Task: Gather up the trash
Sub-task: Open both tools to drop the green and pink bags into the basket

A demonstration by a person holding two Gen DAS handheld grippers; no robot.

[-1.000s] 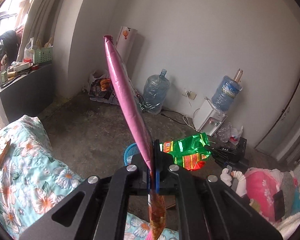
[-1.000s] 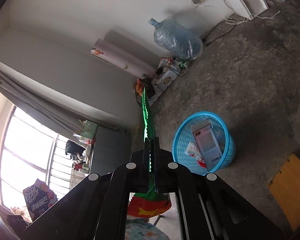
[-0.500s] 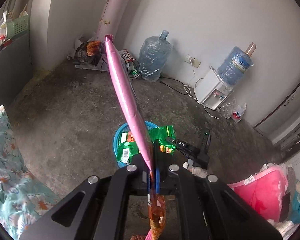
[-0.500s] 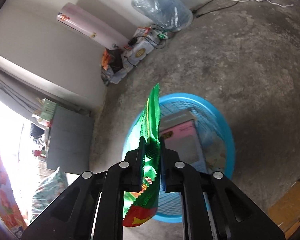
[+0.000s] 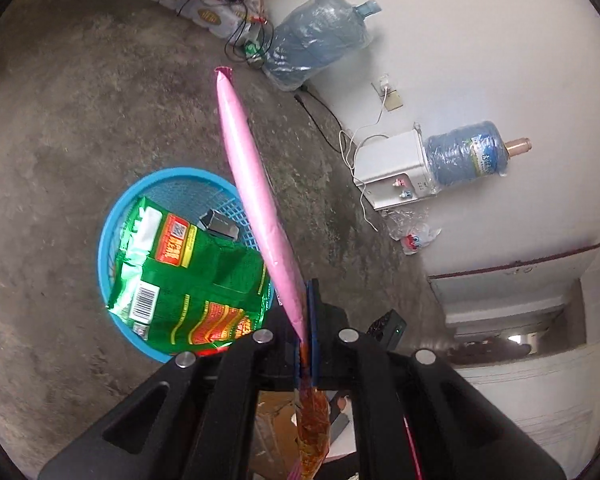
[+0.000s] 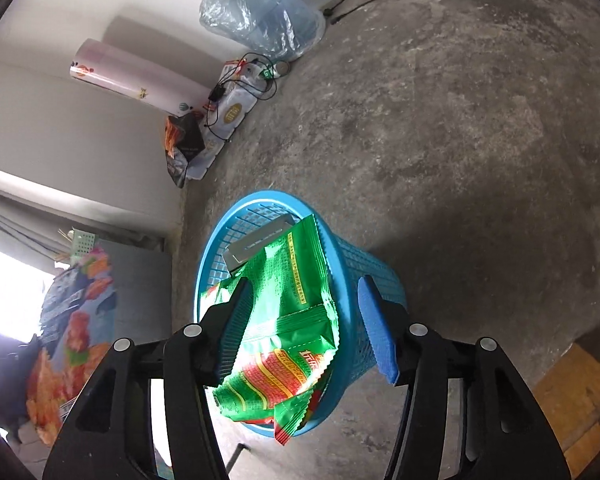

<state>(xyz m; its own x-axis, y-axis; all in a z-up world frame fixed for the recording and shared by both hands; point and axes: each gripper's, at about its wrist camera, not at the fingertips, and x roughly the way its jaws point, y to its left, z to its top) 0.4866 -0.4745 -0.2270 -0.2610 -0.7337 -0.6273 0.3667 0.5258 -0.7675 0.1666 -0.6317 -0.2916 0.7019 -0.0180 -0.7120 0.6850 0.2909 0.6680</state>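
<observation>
Fingers of the right gripper (image 6: 300, 320) stand apart above the blue basket (image 6: 352, 256), so the green packet (image 6: 288, 320) drops in. Left gripper (image 5: 306, 320) clamps the pink wrapper (image 5: 256, 200), waiting at the basket's 3 o'clock.

the basket (image 6: 374, 280) stands on the floor (image 6: 480, 128), out from the wall. in it lies the snack bag (image 6: 288, 292), draped over the near rim and resting on a box (image 6: 256, 244) deeper inside. the right gripper (image 6: 304, 332) hangs just above, its fingers spread to either side of the bag. in the left wrist view the left gripper (image 5: 306, 320) sits right of the basket (image 5: 108, 236), clamping a long wrapper (image 5: 252, 196) that reaches up past the rim. behind, along the wall, a water jug (image 5: 320, 40) lies on its side; right of it a dispenser (image 5: 392, 176) carries a bottle (image 5: 466, 154).
</observation>
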